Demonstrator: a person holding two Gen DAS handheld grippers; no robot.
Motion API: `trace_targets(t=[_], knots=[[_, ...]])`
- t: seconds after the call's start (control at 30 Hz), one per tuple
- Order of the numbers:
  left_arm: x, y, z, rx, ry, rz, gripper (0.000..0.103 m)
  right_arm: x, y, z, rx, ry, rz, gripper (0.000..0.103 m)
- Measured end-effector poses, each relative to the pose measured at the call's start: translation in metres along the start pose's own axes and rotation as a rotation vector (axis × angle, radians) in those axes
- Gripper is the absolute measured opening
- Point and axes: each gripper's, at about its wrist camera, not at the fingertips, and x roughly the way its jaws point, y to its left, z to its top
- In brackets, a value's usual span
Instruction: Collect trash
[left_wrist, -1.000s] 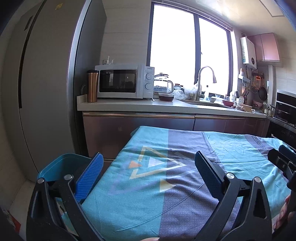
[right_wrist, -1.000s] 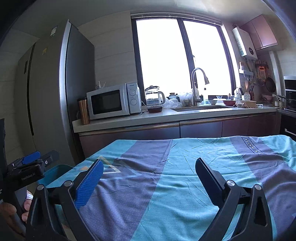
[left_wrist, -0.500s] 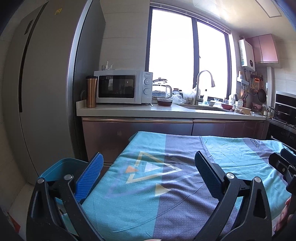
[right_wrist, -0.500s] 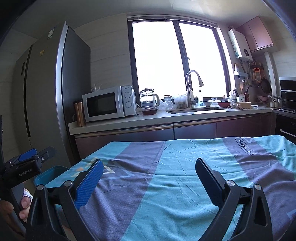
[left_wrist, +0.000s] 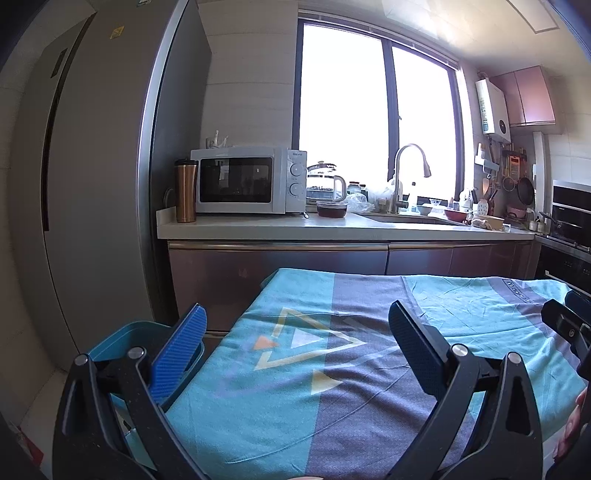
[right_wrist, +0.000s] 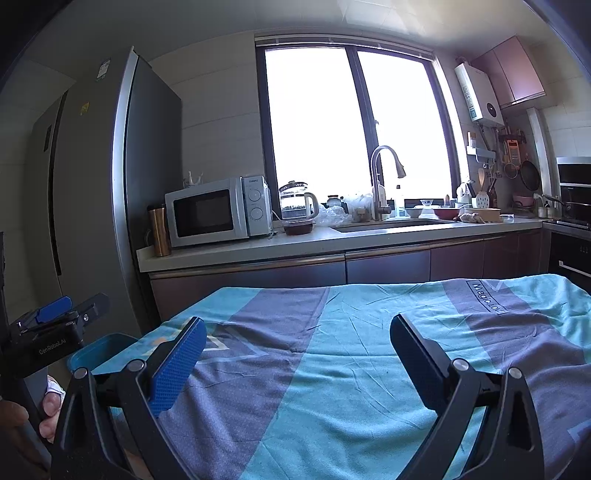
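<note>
From the left wrist, we held the left gripper (left_wrist: 297, 332) spread wide and empty above a teal and grey cloth (left_wrist: 332, 369), a blue bin (left_wrist: 122, 341) just left of it. From the right wrist, our right gripper (right_wrist: 297, 343) also gaped empty; no trash was visible

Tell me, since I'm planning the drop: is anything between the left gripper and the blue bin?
Nothing visible blocks it. The left gripper is open and empty; the blue bin sits beside the table's left edge, its opening unobstructed.
</note>
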Motion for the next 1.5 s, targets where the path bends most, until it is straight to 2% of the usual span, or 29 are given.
trace_targets(t=[1.5], knots=[[-0.0005, -0.0023, 0.0018, 0.012, -0.020, 0.019, 0.097, -0.0016, -0.0045, 0.0062, 0.002, -0.019, -0.010, 0.096]])
